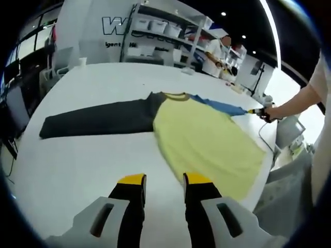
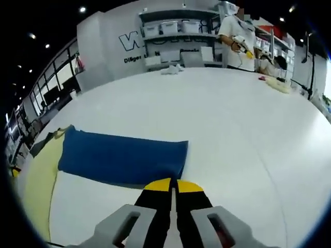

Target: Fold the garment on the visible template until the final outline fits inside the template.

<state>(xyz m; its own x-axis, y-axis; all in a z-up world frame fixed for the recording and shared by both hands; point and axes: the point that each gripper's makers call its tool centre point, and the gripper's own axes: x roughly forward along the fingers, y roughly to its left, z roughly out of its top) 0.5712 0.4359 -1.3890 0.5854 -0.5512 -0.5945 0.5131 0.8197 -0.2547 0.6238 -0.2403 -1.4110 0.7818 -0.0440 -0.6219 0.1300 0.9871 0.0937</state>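
Observation:
A long-sleeved shirt lies flat on the white table (image 1: 93,160). Its body (image 1: 207,139) is yellow, one sleeve (image 1: 98,119) is dark grey and stretches left, and the other sleeve (image 1: 222,107) is blue. My left gripper (image 1: 165,181) hovers open over bare table, just short of the yellow hem. In the right gripper view the blue sleeve (image 2: 121,157) lies spread out, with the yellow body (image 2: 39,181) at the left. My right gripper (image 2: 171,186) is shut on the cuff edge of the blue sleeve. The right gripper (image 1: 257,111) also appears at the sleeve's end, held by a hand.
Shelves with white boxes (image 1: 160,31) stand beyond the far table edge, where a person (image 2: 238,39) in white stands. A small white object (image 2: 170,70) lies on the far tabletop. The table's near-right edge (image 1: 266,170) runs close to the yellow hem.

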